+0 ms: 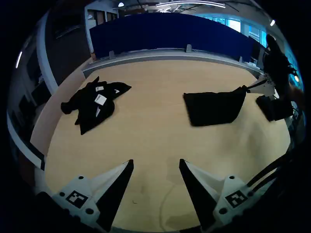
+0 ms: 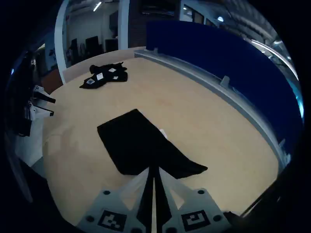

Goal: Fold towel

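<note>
A black towel (image 1: 214, 106) lies flat on the light wooden table (image 1: 155, 128), folded into a rough rectangle. Its right corner is drawn up to a point where my right gripper (image 1: 252, 87) holds it. In the right gripper view the towel (image 2: 134, 141) stretches away from my right gripper (image 2: 154, 169), whose fingers are shut on its near edge. My left gripper (image 1: 154, 163) hovers open over bare table, well short of the towel, with nothing between its fingers. It also appears far off at the table's edge as the left gripper (image 2: 43, 105).
A heap of black cloths with white tags (image 1: 93, 103) lies at the table's far left, seen too as the heap (image 2: 104, 75). A blue partition (image 1: 171, 33) with a grey rail runs along the table's back edge. A dark-clad person (image 1: 278, 62) stands behind the right gripper.
</note>
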